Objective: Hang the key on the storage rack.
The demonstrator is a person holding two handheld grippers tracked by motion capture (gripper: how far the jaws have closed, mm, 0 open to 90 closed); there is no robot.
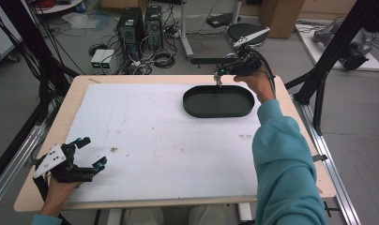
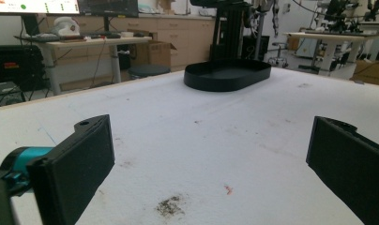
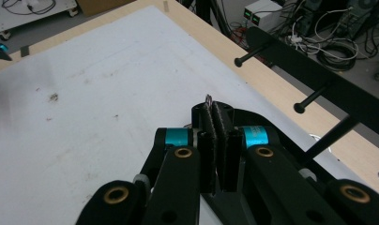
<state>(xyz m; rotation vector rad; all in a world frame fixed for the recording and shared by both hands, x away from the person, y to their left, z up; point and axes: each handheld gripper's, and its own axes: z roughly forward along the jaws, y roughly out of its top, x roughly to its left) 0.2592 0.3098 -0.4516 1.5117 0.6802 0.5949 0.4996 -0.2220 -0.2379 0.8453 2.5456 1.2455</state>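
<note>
Small thin piece (image 3: 208, 99), pinched at the very tips of the right gripper (image 3: 219, 110) and poking just past them; too small and dark to name with certainty.

Largest first: wooden table (image 1: 51, 122) under both tools, covered by a white mat (image 1: 145, 140) with a few smudges. Then a black oval tray (image 1: 192, 110), low-walled, directly beneath the right gripper's tips and far ahead of the left gripper (image 1: 94, 151), seen across the mat in the left gripper view (image 2: 216, 84). Probably light, stiff plastic; easiest to grasp by the thin rim, liable to slide on the mat if nudged.

Right gripper (image 1: 220, 75), held out over the far rim of the tray in a hand with a teal sleeve, jaws pressed together with barely a gap, clamped on the small piece. Left gripper (image 2: 211, 159), low over the near edge of the mat, jaws spread wide, nothing between them, touching nothing.

The small piece itself: dangling a little below the right gripper's tips, above the tray's inside. Judged very light, slender and likely flexible, so easy to lose from the grip or to bend. Best held as now, across its thin body between the flat pads, with light pressure. Little weight to help it fall free on release, so possibly prone to clinging to a pad.
</note>
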